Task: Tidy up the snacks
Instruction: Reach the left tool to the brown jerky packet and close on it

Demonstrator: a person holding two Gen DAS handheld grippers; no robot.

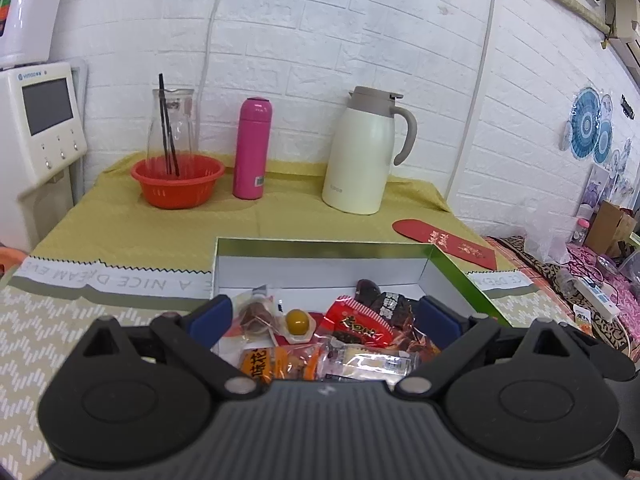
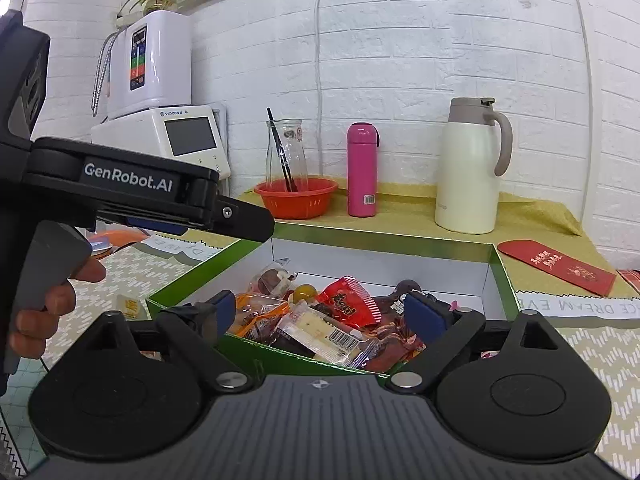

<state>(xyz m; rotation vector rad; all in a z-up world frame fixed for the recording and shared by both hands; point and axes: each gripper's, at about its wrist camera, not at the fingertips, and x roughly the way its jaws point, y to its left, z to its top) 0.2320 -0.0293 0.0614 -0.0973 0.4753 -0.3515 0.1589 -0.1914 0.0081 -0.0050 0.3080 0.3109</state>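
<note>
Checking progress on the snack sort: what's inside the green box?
The green box holds a loose pile of wrapped snacks: a red packet, a white barcoded bar, an orange packet and a round yellow sweet. Whatever lies under the pile is covered.

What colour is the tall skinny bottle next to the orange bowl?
Pink. The bottle shows best in the right wrist view.

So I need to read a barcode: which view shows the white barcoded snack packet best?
The right wrist view: the white snack packet lies unobstructed in the green box, barcode facing the camera. In the left wrist view the packet sits low, glare-washed, partly hidden, with no barcode readable.
</note>
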